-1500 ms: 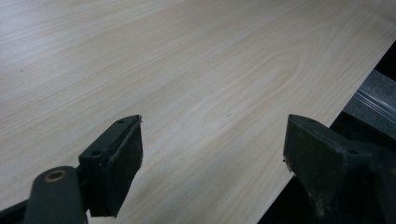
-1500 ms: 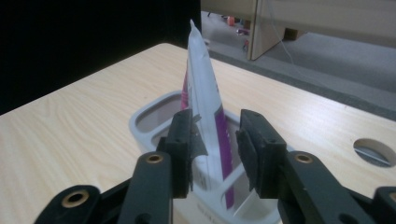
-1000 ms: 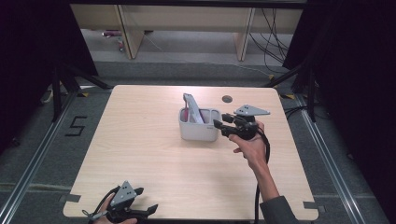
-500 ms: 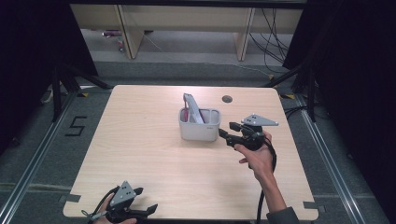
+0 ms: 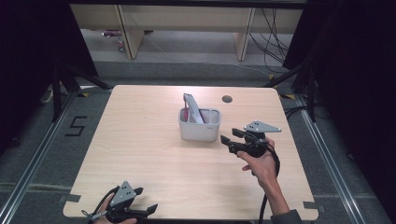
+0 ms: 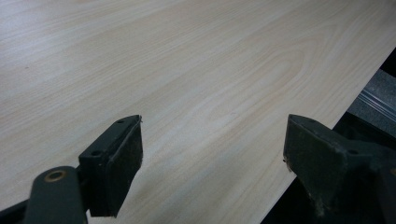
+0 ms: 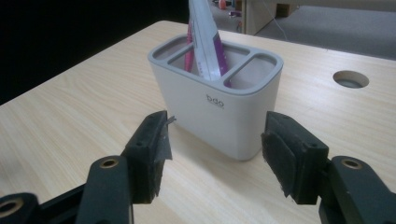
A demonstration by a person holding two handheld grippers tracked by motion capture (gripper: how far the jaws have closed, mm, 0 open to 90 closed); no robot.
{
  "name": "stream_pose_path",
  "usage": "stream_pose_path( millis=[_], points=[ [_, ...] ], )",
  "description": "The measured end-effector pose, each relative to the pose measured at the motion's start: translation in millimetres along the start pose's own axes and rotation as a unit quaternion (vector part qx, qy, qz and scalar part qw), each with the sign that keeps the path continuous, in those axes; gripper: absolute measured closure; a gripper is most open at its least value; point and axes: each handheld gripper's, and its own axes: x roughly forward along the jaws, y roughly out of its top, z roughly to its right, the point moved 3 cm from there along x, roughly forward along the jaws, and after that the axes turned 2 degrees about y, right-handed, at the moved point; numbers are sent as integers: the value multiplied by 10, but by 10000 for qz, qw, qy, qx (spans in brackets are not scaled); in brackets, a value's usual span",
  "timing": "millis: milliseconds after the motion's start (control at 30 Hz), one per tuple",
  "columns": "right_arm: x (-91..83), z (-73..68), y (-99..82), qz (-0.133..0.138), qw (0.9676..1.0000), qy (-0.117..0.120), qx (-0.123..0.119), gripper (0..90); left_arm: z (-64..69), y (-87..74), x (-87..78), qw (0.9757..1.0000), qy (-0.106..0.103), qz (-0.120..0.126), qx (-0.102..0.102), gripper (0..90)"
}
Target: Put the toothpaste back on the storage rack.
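Right tongs [image 5: 228,142] had just been opening, empty, beside the holder [image 5: 200,125]; left tongs [image 5: 147,210] wide; a nudge could've tipped its tube [image 5: 192,108].

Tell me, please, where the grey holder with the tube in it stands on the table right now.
In the high view the grey holder stands upright right of the table's middle, toward the far edge, near the round hole, just left of the right gripper.

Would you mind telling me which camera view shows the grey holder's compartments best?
The right gripper view: the grey holder stands close, its dividers and tube clear. The high view shows it small; the left gripper view shows bare table.
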Motion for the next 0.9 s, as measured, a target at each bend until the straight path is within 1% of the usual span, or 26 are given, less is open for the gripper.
stream_pose_path(
  millis=[33, 67, 100, 133, 167, 200, 233, 267, 300, 333, 367, 400, 433, 467, 500, 567, 600, 633, 667, 700, 733, 767, 800, 833, 867, 900],
  points=[
    [-3, 8, -5, 13, 9999, 6, -117, 412, -1, 0, 0, 10000, 0, 0, 2, 194],
    [-9, -23, -19, -28, 9999, 5, 98, 411, 6, 0, 6, 10000, 4, 39, -55, 194],
    [-1, -15, -24, 2, 10000, 39, -12, 406, 3, -2, 6, 10000, 46, 39, -46, 194],
    [-1, -17, -29, 17, 10000, 46, -58, 400, 1, -3, 6, 10000, 30, 27, -48, 194],
    [-19, -34, -42, -39, 10000, -48, 31, 398, 0, -4, 5, 10000, 30, 24, -51, 194],
    [-14, -56, -56, -3, 10000, 7, 87, 387, 4, -2, 7, 10000, 28, 48, -74, 194],
    [-14, -56, -56, -3, 10000, 7, 87, 387, -4, -3, 3, 10000, 44, 32, -41, 194],
    [-17, -62, -67, -25, 10000, 6, 53, 379, 2, -1, 6, 10000, 31, 59, -73, 194],
    [-20, -49, -69, -26, 10000, 8, -65, 379, 2, -3, 5, 10000, 29, 53, -73, 194],
    [-16, -56, -82, 7, 10000, -31, -73, 377, 3, -4, 5, 10000, 38, 52, -67, 194],
    [-20, -61, -94, -58, 10000, 30, -57, 370, 3, -5, 5, 10000, 16, 51, -67, 194],
    [-23, -69, -106, -57, 10000, -11, -40, 362, 3, -5, 3, 10000, 10, 46, -60, 194],
    [-32, -57, -111, -75, 9999, -54, -146, 362, 6, -6, 3, 9999, 11, 81, -82, 194],
    [-23, -59, -122, -13, 9998, -52, -186, 361, 1, -6, -6, 10000, 18, 42, -59, 194],
    [-39, -62, -132, -89, 9998, -47, -177, 357, -5, -11, -8, 10000, 29, 64, -38, 194],
    [-31, -87, -163, -140, 9999, 40, -15, 352, -11, -15, -22, 10000, 39, 13, -29, 194],
    [-27, -86, -175, -151, 9998, 12, -86, 349, -21, -23, -30, 10000, 49, 0, 8, 193],
    [-25, -87, -185, -164, 9998, 28, -140, 346, -12, -22, -20, 9999, 47, 107, -80, 194],
    [-19, -101, -205, -156, 9998, 60, -58, 343, -13, -22, -28, 9999, 56, 68, -78, 193],
    [-24, -99, -208, -202, 9997, 85, -108, 341, -11, -26, -32, 9999, 68, 75, -100, 193],
    [-10, -98, -228, -177, 9997, 53, -127, 338, -7, -30, -38, 9998, 84, 76, -134, 193],
    [-20, -103, -233, -222, 9997, 16, -109, 336, -13, -34, -45, 9999, 82, 60, -109, 193],
    [-20, -103, -233, -222, 9997, 16, -109, 336, -28, -39, -54, 10000, 86, 7, -34, 193],
    [-17, -101, -243, -207, 9997, -31, -161, 333, -19, -39, -49, 9999, 97, 66, -119, 193],
    [-3, -127, -256, -216, 9997, 53, -65, 329, -21, -43, -56, 9998, 122, 62, -123, 193],
    [2, -133, -263, -269, 9996, 116, -56, 329, -27, -45, -65, 9999, 124, 4, -85, 193]
  ],
)
